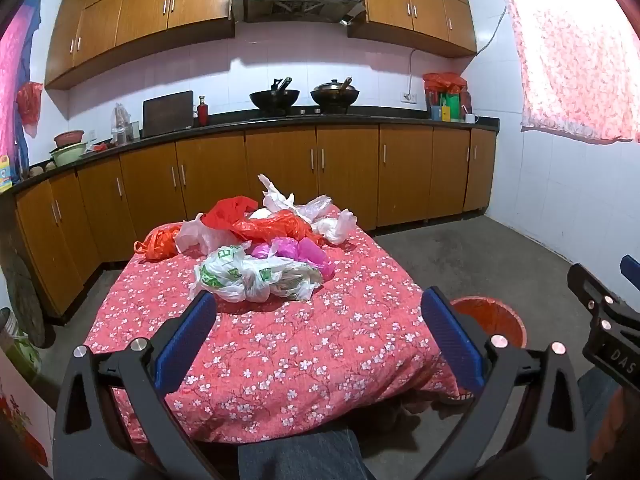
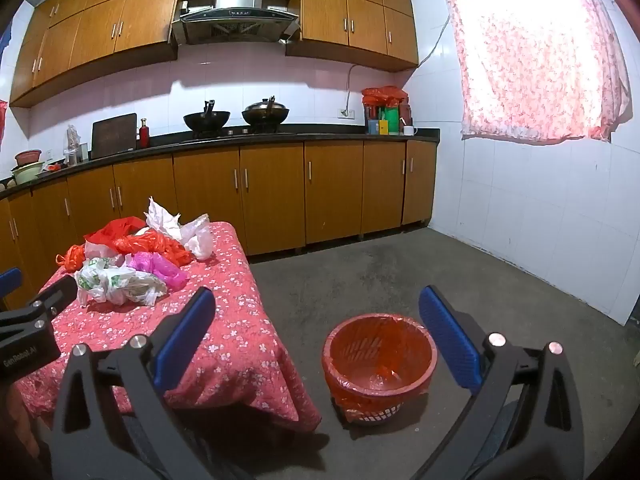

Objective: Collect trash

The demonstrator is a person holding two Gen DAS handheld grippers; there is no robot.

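Note:
A pile of crumpled plastic bags lies on the far part of a table with a red flowered cloth point(image 1: 280, 344): a white and green bag point(image 1: 252, 274) nearest, a pink bag point(image 1: 304, 252), red bags point(image 1: 260, 220) and white bags point(image 1: 336, 226). The pile also shows in the right wrist view point(image 2: 124, 256). My left gripper point(image 1: 320, 320) is open and empty, above the table's near half, short of the white and green bag. My right gripper point(image 2: 316, 320) is open and empty, above the floor near a red-lined waste basket point(image 2: 378, 364) to the right of the table.
The basket's rim shows past the table's right edge in the left wrist view point(image 1: 492, 316). Wooden cabinets point(image 1: 280, 176) and a dark counter with two woks point(image 1: 276, 98) run along the back wall. A grey floor point(image 2: 460, 272) lies right of the table.

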